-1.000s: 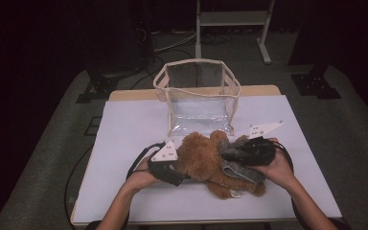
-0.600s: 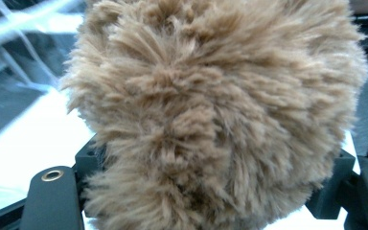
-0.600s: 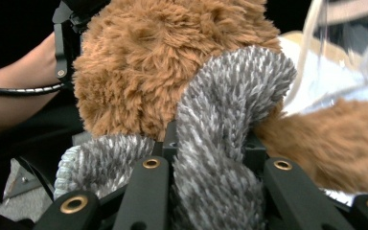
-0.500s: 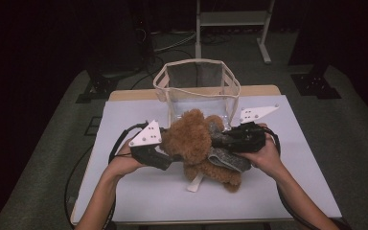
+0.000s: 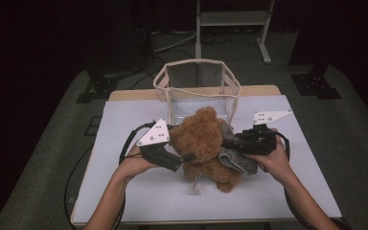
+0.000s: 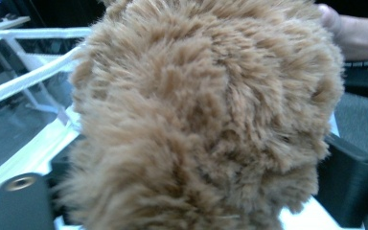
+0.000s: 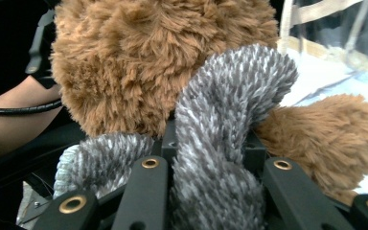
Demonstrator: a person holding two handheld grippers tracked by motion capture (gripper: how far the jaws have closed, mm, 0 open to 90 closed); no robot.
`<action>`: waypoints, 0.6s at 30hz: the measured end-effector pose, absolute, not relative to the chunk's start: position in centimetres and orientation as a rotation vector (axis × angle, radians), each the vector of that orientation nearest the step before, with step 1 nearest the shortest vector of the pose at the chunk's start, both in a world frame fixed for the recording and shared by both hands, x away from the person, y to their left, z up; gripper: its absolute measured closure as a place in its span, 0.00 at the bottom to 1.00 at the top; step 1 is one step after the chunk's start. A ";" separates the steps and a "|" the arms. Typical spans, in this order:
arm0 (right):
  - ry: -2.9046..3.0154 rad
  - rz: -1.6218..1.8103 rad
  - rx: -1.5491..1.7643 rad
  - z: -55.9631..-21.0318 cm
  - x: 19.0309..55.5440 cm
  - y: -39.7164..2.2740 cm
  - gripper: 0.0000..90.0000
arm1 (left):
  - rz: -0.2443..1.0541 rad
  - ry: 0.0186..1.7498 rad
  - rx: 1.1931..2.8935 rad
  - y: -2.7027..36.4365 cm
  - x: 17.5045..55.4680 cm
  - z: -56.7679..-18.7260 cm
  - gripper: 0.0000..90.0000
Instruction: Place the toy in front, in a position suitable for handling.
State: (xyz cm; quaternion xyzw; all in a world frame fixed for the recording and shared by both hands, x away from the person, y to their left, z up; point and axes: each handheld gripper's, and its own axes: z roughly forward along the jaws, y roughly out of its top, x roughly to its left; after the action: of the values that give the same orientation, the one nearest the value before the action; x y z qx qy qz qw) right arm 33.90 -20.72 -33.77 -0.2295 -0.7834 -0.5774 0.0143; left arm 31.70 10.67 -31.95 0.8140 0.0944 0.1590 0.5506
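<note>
A brown teddy bear (image 5: 202, 139) wearing a grey knitted scarf (image 5: 237, 160) is held up between the two grippers, above the white worktop (image 5: 124, 124) and just in front of a clear bag with cream trim (image 5: 197, 86) that stands open near the worktop's far edge. A small tag hangs from the bear toward the worktop.

The left gripper (image 5: 184, 158) comes in from the bear's left side. In the left gripper view the brown fur sits right between its black jaws, which have just been opening and now stand wide around the plush body; whether the pads still press on the fur I cannot tell.

The right gripper (image 5: 230, 141) comes in from the bear's right side. In the right gripper view its jaws are drawn narrow and pinch a bunched fold of the scarf, with the bear's head above and one furry limb lying off to the right.

The person's left hand (image 5: 136, 163) and right hand (image 5: 273, 160) grip the gripper bodies, forearms entering from the near edge.
</note>
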 end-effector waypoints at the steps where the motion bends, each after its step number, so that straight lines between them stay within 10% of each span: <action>1: -2.446 -1.798 -0.719 -33.7 33.8 -20.9 0.79 | 0.385 0.228 1.929 10.2 31.7 -32.0 0.06; 18: -2.472 -1.856 -0.642 -30.8 32.6 -20.5 0.79 | 0.475 0.155 1.880 10.6 31.2 -28.6 0.26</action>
State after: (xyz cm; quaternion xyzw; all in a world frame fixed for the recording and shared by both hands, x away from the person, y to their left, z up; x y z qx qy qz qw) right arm 32.59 -20.52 -30.80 -0.2035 -0.7829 -0.5879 -0.0078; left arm 31.20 10.60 -28.55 0.7987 0.0657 0.2016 0.5632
